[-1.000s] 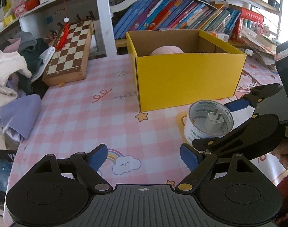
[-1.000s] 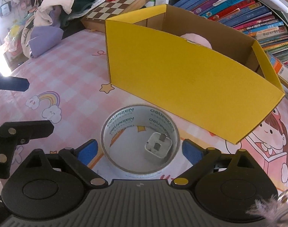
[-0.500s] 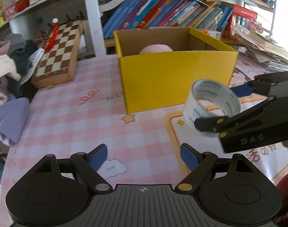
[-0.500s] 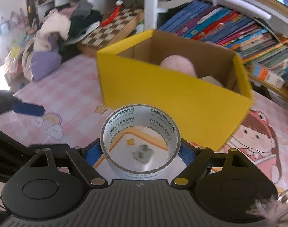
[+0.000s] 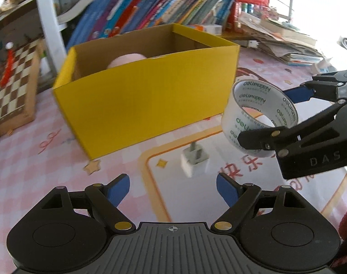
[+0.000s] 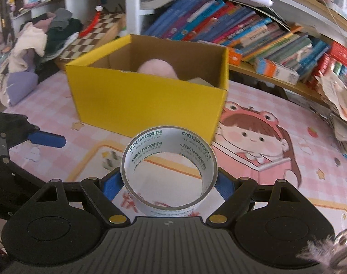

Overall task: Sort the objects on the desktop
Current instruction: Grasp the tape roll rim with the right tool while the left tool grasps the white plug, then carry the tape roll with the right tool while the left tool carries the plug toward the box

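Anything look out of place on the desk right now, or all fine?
Nothing spilled or damaged. The white plug adapter lies loose on the mat in front of the yellow box, not yet sorted. The right gripper holds the tape roll in the air.

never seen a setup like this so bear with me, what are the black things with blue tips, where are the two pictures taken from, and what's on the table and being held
There is no robot here: a person holds a two-finger tool in each hand, and each tool carries a wide-angle camera looking forward along its fingers. The black arms with blue pads are those fingers.

The left camera shows the left tool open and empty above a small white plug adapter on the pink patterned table cover.

The right camera shows the right tool gripping a roll of clear tape, lifted off the table.

Behind stands an open yellow box with something pink inside. A chessboard lies at the table's far left.
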`<state>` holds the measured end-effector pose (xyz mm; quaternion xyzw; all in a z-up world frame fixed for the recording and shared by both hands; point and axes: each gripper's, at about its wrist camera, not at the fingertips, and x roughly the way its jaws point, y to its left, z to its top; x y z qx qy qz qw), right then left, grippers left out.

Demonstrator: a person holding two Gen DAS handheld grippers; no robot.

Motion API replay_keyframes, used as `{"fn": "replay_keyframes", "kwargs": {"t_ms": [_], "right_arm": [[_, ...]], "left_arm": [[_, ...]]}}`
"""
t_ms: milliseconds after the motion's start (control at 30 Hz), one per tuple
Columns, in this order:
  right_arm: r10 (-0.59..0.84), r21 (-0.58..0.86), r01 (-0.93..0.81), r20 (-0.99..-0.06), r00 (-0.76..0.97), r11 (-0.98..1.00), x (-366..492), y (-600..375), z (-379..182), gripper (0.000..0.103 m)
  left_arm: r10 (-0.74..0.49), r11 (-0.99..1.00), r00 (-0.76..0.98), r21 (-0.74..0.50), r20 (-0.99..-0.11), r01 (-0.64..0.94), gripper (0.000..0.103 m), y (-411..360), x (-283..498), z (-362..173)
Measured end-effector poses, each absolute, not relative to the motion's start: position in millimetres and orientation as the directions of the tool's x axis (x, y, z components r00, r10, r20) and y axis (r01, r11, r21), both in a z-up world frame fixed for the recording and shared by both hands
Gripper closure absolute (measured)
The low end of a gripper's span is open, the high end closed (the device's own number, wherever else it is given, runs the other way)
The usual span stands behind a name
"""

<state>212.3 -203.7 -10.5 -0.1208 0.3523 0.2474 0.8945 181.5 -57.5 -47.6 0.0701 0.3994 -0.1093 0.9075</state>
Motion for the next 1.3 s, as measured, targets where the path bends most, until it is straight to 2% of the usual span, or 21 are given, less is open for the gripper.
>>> {"fn": "replay_keyframes", "kwargs": {"t_ms": [100, 200, 267, 433, 533, 733, 1300], "right_arm": [[0.338, -0.048, -0.512, -0.696, 0.633, 0.858, 213.7, -210.5, -12.5, 0.02], [0.322, -0.055, -0.5, -0.703, 0.634, 0.864, 214.3, -215.5, -14.7, 0.02], [0.31, -0.062, -0.493, -0.706, 0.636, 0.868, 214.7, -218.4, -15.7, 0.02], [0.294, -0.065, -0.473, -0.707, 0.643, 0.879, 215.2, -226.2, -15.8, 0.02], [0.293, -0.064, -0.472, -0.709, 0.642, 0.88, 214.7, -228.1, -16.3, 0.02], [0.304, -0.063, -0.49, -0.715, 0.63, 0.869, 213.9, -225.3, -17.3, 0.02], [0.363, -0.055, -0.566, -0.716, 0.596, 0.822, 199.7, -203.6, -13.7, 0.02]], "left_arm": [[-0.164, 0.961, 0.656, 0.03, -0.737, 0.275, 0.022, -64.4, 189.2, -51.2], [-0.18, 0.959, 0.646, 0.012, -0.741, 0.281, 0.03, -69.1, 198.5, -56.4], [-0.199, 0.959, 0.635, -0.016, -0.747, 0.281, 0.042, -69.5, 204.9, -58.9], [-0.22, 0.958, 0.624, -0.046, -0.75, 0.282, 0.054, -74.0, 217.2, -65.0], [-0.216, 0.957, 0.614, -0.038, -0.759, 0.289, 0.063, -77.6, 220.4, -69.2], [-0.196, 0.957, 0.623, -0.009, -0.757, 0.29, 0.074, -77.8, 217.8, -71.9], [-0.169, 0.976, 0.675, -0.026, -0.718, 0.217, 0.074, -40.3, 182.2, -40.7]]}}
